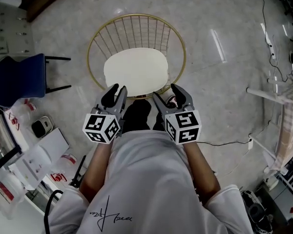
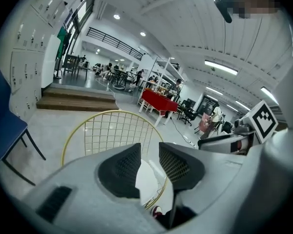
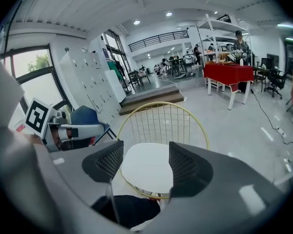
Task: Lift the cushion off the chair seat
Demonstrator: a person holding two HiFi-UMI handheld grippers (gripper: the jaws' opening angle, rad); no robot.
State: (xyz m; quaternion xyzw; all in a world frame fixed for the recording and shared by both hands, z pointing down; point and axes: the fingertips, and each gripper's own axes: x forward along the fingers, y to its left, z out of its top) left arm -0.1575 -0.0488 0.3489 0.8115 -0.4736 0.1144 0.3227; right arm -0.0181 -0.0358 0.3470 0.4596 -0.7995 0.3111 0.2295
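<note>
- The cream cushion (image 1: 136, 71) lies flat on the seat of the gold wire chair (image 1: 181, 48). It fills the seat to the front rim, and the wire back curves up behind it.
- The left gripper (image 1: 117, 90) hovers over the cushion's near-left edge. Its jaws stand a narrow gap apart and hold nothing. In the left gripper view only a strip of cushion shows through that gap, beyond the pads.
- The right gripper (image 1: 166, 92) hovers over the near-right edge with its jaws wider apart, also empty. The right gripper view frames the cushion between the pads, but past them.
- The step in hand looks like the approach: neither gripper appears to touch the cushion, and it has not been lifted.
- The left jaws will probably need to open further to take the cushion's thickness.
- Each gripper should come in low at the front edge, with 1 jaw under the cushion and 1 above it, and stay clear of the wire rim.
- The 2 grips are best placed evenly either side of centre and raised together, so the soft pad neither sags nor slides toward the back.
- The person's dark legs (image 1: 136, 116) stand right at the chair's front. A blue chair (image 1: 19, 79) sits well apart at left and is no obstacle.
</note>
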